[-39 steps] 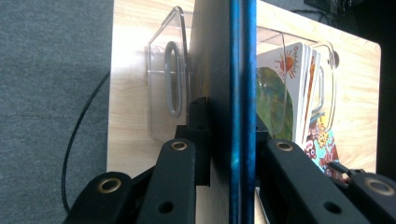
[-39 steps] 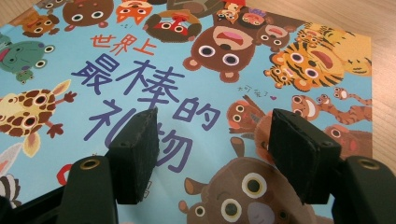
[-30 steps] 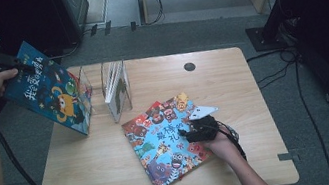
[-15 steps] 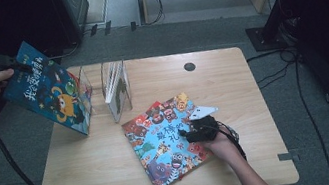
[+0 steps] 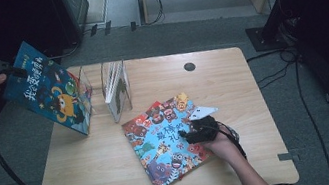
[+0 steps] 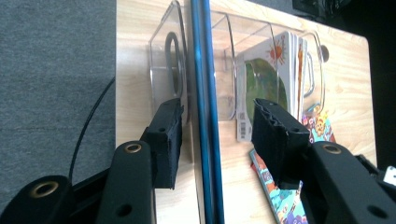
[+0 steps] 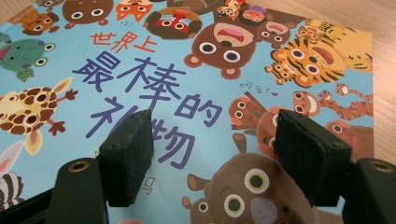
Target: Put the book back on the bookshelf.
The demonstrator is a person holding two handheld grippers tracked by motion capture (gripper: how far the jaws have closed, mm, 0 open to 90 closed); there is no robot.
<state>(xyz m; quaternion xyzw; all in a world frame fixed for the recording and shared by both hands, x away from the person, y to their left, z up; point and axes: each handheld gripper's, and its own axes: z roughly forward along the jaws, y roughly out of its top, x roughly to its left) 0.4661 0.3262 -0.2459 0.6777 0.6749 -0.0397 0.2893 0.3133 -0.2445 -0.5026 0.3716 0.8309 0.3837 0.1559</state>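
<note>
Two loose picture books, one clear divider rack (image 5: 96,91) with a few more books (image 5: 116,88) standing in it, two grippers.

Left gripper (image 6: 212,135): jaws have just been opening and stand at a medium gap. The blue book (image 5: 48,94) runs edge-on between them in the left gripper view, pads clear of it on both sides, so no clamp. In the high view this book is at about 10 o'clock on the table (image 5: 232,86), at the left edge by the rack. It stands on its lower edge and leans out to the left, cover facing the camera, long axis running from upper left down to lower right, top corner by the left gripper (image 5: 0,74).

Right gripper (image 7: 212,149): jaws have been opening slightly, wide apart, hovering over the cover, nothing between them; pad contact can't be told. The animal book (image 5: 165,140) lies flat at centre, toward 6 o'clock, cover up, long axis from 11 to 5 o'clock. The right gripper (image 5: 194,133) sits at its right edge.
</note>
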